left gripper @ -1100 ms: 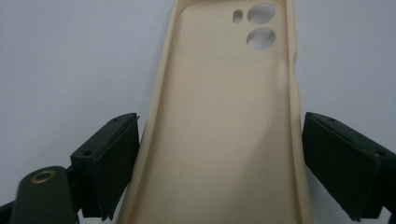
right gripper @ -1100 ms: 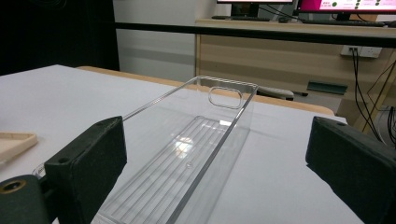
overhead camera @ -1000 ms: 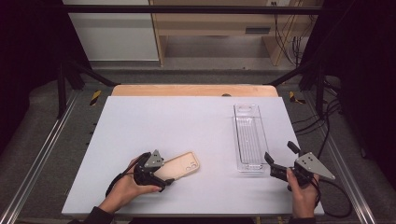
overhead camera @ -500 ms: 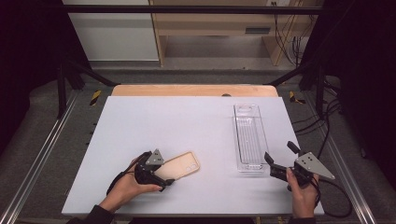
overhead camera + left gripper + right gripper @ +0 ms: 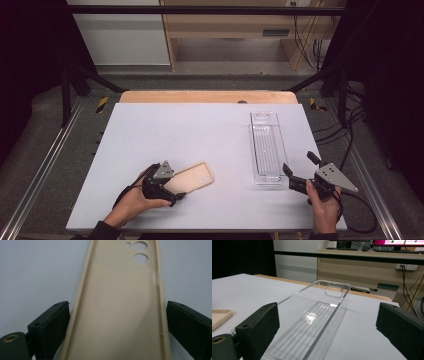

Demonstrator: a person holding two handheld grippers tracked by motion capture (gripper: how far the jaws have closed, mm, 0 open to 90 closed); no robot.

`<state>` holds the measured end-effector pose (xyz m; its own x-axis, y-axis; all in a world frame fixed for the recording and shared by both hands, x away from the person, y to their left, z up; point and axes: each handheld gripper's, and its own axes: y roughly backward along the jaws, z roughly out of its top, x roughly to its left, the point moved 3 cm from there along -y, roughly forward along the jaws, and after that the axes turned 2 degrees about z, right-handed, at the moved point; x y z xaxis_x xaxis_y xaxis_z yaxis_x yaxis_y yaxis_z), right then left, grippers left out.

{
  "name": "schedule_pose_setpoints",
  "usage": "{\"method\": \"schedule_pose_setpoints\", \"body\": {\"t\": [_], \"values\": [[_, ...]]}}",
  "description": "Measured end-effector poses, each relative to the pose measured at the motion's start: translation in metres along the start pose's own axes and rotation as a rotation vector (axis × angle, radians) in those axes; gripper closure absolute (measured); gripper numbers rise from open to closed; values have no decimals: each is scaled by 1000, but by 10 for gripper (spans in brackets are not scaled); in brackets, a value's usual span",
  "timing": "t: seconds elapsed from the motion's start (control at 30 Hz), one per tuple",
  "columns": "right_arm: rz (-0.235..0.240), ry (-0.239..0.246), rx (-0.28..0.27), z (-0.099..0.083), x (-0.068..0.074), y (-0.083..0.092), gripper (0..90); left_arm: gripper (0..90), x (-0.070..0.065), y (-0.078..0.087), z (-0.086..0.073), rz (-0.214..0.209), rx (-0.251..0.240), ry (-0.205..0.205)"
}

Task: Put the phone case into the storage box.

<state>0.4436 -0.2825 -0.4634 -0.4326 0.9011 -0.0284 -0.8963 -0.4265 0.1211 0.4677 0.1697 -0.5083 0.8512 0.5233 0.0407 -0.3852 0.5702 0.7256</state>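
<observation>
Your left hand-held gripper straddles the beige phone case, jaws released; your right hand-held gripper, also released, faces the clear tray on the white counter.

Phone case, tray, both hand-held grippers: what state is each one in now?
Phone case: flat on the table, hollow side up, between open jaws.
Tray: upright, empty.
Left hand-held gripper: open, jaws beside the case's edges.
Right hand-held gripper: open, at the tray's near end.
</observation>
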Motion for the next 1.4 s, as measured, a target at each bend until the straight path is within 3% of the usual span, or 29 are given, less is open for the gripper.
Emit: {"method": "schedule_pose_setpoints", "body": {"t": [0.27, 0.43, 0.6, 0.73, 0.83, 0.93, 1.1, 1.27, 1.4], "values": [[1, 0, 3, 0, 1, 0, 52, 111, -4, 3, -4, 39, -59, 47], [0, 2, 2, 0, 1, 0, 52, 126, -9, 8, -4, 106, -109, 19], [-3, 6, -4, 3, 3, 0, 52, 126, -11, 15, 1, 174, -146, -38], [-2, 17, -9, 10, 9, 1, 48, 125, -6, 22, 3, 204, -189, -26], [-14, 17, 3, 16, 14, 0, 48, 125, 0, 25, 2, 224, -219, 5], [-25, 3, 32, 26, 25, -3, 52, 125, 3, 29, 2, 235, -256, 32], [-21, 39, 98, 45, 51, -16, 51, 124, -2, 31, 5, 258, -300, 37], [53, 74, 155, 66, 84, -38, 49, 124, -5, 36, 9, 286, -345, 29], [112, 75, 239, 77, 108, -62, 62, 124, -7, 38, 10, 297, -365, 21]]}}
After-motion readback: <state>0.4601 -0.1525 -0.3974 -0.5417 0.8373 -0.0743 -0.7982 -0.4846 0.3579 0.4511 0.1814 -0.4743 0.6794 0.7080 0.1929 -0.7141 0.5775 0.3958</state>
